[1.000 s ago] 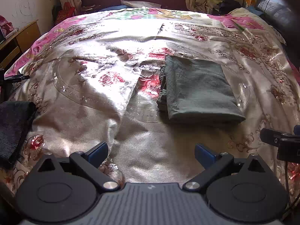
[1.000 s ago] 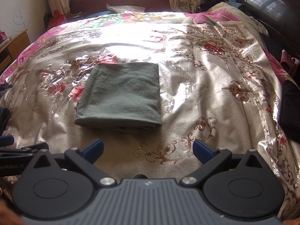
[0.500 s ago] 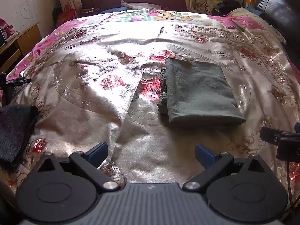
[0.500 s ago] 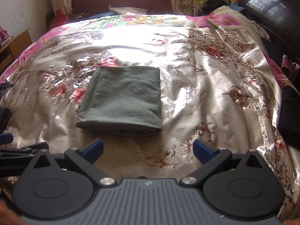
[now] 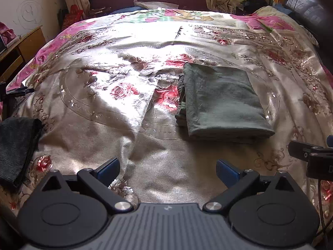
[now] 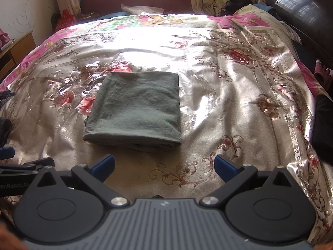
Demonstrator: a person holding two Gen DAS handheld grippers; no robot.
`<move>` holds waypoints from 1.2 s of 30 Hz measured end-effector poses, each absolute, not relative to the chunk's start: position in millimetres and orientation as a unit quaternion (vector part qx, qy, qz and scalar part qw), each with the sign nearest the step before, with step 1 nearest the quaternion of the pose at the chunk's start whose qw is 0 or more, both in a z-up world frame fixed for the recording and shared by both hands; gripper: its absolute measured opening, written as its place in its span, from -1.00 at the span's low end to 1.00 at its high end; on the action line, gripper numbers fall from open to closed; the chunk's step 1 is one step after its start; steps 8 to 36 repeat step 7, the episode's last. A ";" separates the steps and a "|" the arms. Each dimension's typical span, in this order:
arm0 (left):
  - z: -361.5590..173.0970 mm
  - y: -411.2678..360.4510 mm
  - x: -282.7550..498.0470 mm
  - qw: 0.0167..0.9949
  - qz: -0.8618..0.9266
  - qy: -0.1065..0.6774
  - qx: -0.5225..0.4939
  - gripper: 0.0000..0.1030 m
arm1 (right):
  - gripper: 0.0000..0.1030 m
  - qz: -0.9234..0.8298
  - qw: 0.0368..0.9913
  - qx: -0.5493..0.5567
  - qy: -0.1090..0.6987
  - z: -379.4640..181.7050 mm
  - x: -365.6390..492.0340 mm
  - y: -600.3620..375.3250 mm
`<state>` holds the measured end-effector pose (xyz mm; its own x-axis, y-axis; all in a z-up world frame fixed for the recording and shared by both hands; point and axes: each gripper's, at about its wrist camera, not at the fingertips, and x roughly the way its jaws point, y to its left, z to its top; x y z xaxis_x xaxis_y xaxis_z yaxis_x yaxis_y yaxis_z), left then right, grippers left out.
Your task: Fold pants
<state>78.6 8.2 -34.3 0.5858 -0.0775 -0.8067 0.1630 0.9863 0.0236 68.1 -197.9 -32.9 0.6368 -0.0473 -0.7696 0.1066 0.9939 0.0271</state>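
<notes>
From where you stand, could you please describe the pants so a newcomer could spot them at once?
Start at the bed, covered by a shiny floral bedspread. Near its middle lie the pants, folded into a flat rectangle. They are the only plain grey-green thing on the flowered cloth, unlike the darker cloth at the bed's left edge.
</notes>
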 end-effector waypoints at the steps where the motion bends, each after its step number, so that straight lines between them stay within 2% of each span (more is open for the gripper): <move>1: -34.9 7.9 79.4 0.889 -0.068 0.451 0.048 1.00 | 0.96 -0.042 0.904 0.035 0.424 -33.6 68.6 -198.1; 36: -38.7 5.2 83.7 0.885 -0.069 0.458 0.051 1.00 | 0.96 -0.041 0.903 0.038 0.427 -36.7 71.1 -199.8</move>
